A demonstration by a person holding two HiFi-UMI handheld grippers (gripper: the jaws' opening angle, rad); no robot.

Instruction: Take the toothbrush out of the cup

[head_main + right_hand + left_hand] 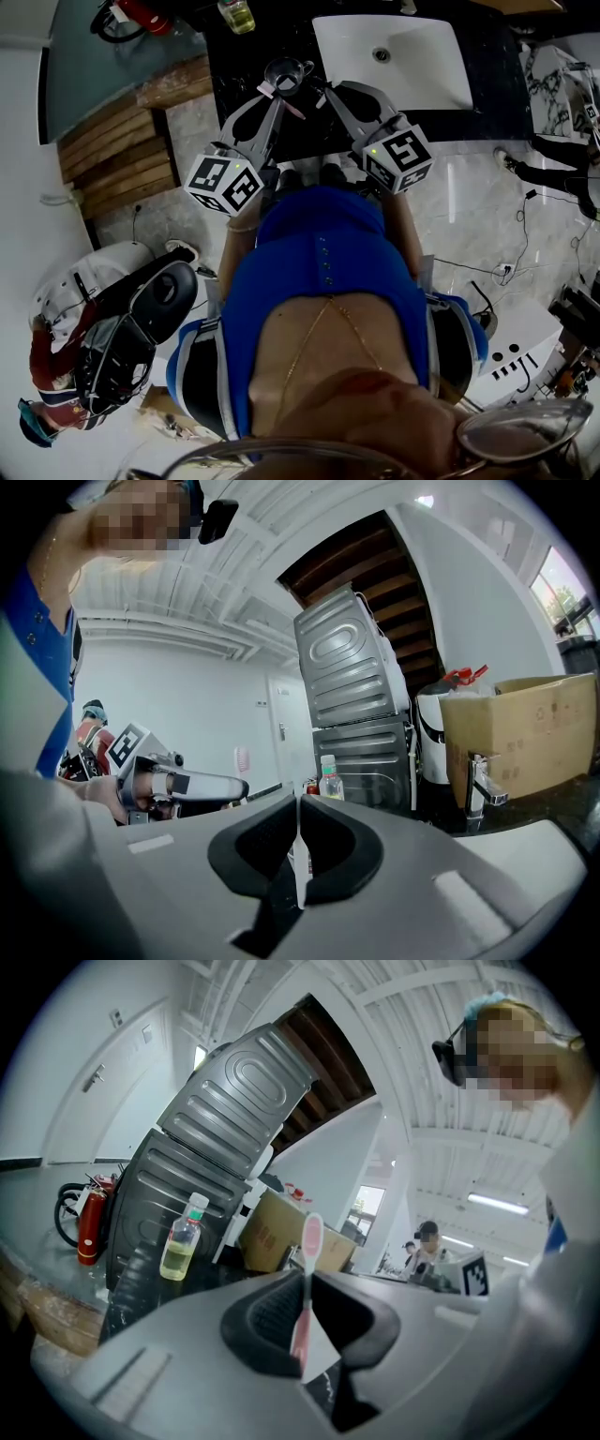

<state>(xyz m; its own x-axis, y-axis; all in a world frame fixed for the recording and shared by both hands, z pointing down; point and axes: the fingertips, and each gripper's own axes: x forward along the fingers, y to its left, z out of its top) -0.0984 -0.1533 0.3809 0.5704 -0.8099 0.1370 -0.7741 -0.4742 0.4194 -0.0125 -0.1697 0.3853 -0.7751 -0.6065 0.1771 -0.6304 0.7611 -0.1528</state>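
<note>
My left gripper (272,94) is shut on a pink toothbrush (291,106), which lies slanted across its tips above the black counter (239,89). In the left gripper view the toothbrush (309,1241) stands upright between the pads of that gripper (302,1316), head on top. A clear glass cup (286,73) sits just beyond both grippers' tips. My right gripper (323,94) reaches it from the right. Its jaws (298,836) are closed on a thin clear edge, seemingly the cup's wall. The right gripper view also shows the left gripper (202,787) with the toothbrush head (241,758) clear of the cup.
A white sink (412,70) lies right of the cup, with its tap (483,785) and a cardboard box (525,733) behind. A bottle of yellow liquid (236,14) and a red fire extinguisher (89,1222) stand at the back left, beside a grey metal appliance (216,1138).
</note>
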